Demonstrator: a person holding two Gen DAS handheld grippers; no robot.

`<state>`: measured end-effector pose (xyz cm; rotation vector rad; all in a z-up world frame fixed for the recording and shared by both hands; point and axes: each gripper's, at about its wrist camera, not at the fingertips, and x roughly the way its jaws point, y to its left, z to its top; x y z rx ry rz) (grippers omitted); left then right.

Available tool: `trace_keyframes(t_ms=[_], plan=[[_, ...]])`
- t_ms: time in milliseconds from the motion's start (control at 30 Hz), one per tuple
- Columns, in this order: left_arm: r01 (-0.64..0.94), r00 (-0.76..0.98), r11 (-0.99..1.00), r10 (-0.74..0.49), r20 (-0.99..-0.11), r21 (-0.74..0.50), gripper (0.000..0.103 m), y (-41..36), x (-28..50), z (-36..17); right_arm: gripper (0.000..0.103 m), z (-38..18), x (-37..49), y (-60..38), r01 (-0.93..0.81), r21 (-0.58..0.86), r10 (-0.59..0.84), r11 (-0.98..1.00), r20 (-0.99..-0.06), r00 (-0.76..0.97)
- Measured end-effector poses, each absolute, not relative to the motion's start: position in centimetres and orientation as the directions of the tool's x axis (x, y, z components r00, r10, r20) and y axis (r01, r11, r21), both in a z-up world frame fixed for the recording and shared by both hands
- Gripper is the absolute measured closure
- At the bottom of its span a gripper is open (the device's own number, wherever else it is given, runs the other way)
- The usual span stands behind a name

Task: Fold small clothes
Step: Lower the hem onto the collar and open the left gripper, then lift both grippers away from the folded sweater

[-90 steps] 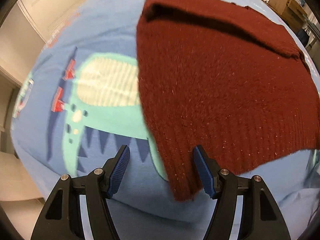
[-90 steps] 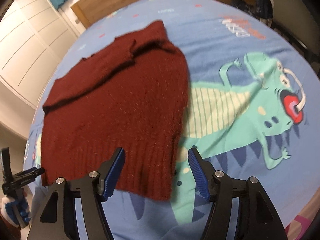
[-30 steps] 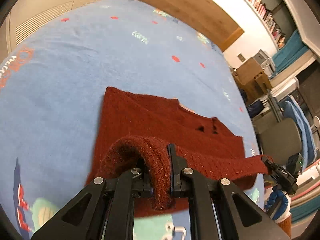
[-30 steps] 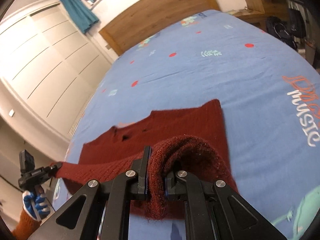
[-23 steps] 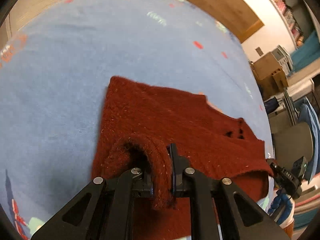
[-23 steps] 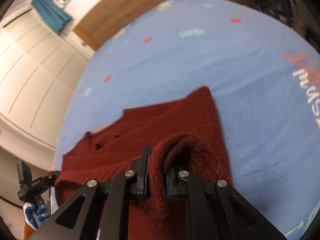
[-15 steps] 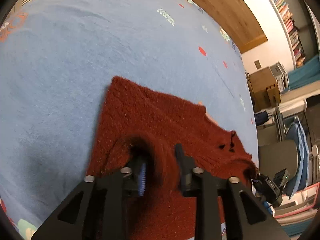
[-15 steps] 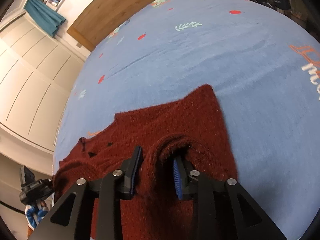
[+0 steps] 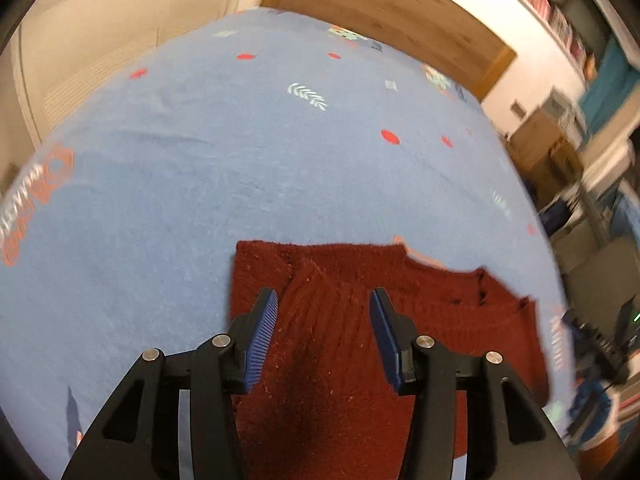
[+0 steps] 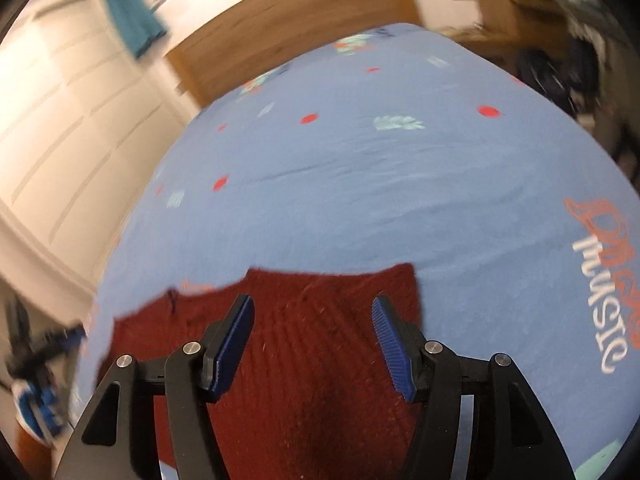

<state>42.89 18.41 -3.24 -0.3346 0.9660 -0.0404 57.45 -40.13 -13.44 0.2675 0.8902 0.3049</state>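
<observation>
A dark red knitted sweater (image 9: 332, 344) lies on the blue bed cover (image 9: 208, 184), folded over itself with its ribbed hem near the collar edge. My left gripper (image 9: 323, 300) is open and empty just above the sweater's left part. In the right wrist view the sweater (image 10: 312, 360) lies below my right gripper (image 10: 312, 306), which is open and empty over its right part. The other gripper shows blurred at the far edge of each view.
The bed cover (image 10: 380, 200) has red dots, leaf prints and red-white lettering (image 10: 604, 280). A wooden headboard (image 9: 392, 4) stands at the far end. White wardrobe doors (image 10: 68, 120) are on the left, boxes and shelves (image 9: 560, 152) on the right.
Both grippers held the sweater's hem, carried it over toward the collar, then opened and let it drop. They have now pulled back a little, with the hem lying flat.
</observation>
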Motion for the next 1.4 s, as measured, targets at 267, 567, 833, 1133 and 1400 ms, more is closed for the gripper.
trace_keyframes(t_ms=[267, 567, 833, 1133, 1400], plan=[[-0.060, 0.507, 0.990, -0.080, -0.858, -0.128, 0.061, 13.6, 44.0, -9.9, 0.040, -18.9, 57.5, -33.8, -0.275, 0.223, 0.339, 0.935, -0.788, 0.514], [-0.072, 0.542, 0.991, -0.055, -0.838, -0.112, 0.059, 13.9, 42.1, -9.3, 0.042, -19.4, 58.2, -35.5, -0.189, 0.121, 0.207, 0.975, -0.810, 0.548], [0.000, 0.484, 0.999, 0.043, -0.874, 0.050, 0.051, 11.0, 36.0, -10.4, 0.041, -18.1, 51.2, -33.6, -0.316, 0.095, 0.261, 0.944, -0.801, 0.538], [0.128, 0.426, 0.985, 0.052, -0.903, 0.118, 0.050, 8.0, 31.3, -10.9, 0.041, -19.9, 48.3, -34.2, -0.288, 0.106, 0.246, 0.952, -0.824, 0.510], [0.184, 0.384, 0.974, 0.051, -0.922, 0.131, 0.050, 6.4, 27.4, -11.4, 0.041, -18.1, 44.8, -35.2, -0.292, 0.145, 0.285, 0.945, -0.805, 0.521]])
